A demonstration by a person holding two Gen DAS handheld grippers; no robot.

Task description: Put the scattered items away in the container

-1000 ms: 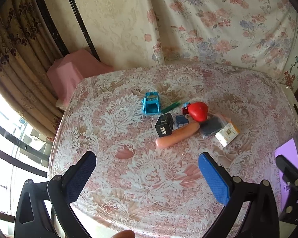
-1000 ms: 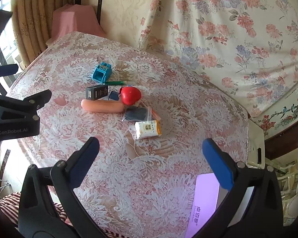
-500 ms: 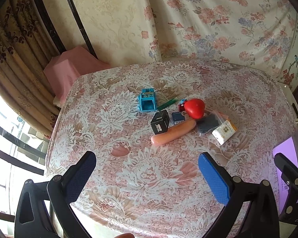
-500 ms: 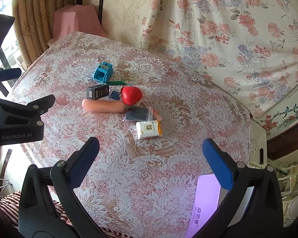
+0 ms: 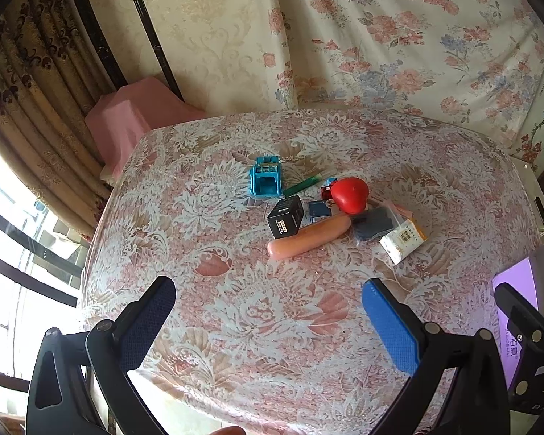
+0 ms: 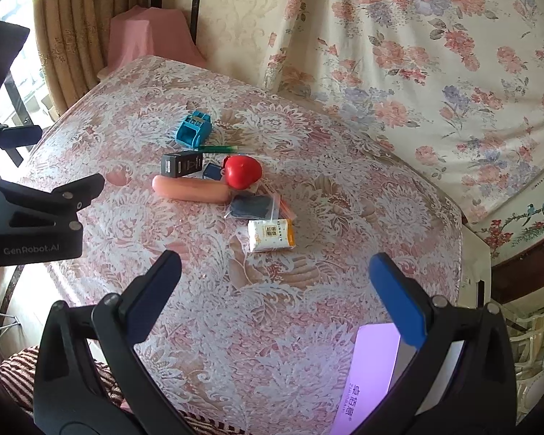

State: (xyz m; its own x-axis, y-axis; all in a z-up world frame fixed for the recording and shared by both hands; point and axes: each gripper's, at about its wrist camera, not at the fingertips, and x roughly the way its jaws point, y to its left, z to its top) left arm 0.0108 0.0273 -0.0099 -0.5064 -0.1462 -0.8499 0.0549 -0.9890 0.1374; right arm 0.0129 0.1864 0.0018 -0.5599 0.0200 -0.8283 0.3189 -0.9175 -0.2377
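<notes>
left wrist view: the left gripper (image 5: pixel 268 320) hangs above the near edge of the table (image 5: pixel 206 326), jaws spread wide and empty. mid-table lies a cluster: blue toy (image 5: pixel 266 182), black box (image 5: pixel 285 216), sausage (image 5: pixel 308 236), red heart (image 5: pixel 350 194), tissue pack (image 5: pixel 402 240).

right wrist view: the right gripper (image 6: pixel 275 295) is wide open, holding nothing; a purple container (image 6: pixel 371 366) sits at the near right edge, well apart from the cluster.

Daylight is admitted through the overexposed window (image 5: pixel 3 239) at left; the pink lace-patterned tablecloth (image 5: pixel 257 311) is evenly lit. Fisheye bending and dark vignetting are seen at edges.
</notes>
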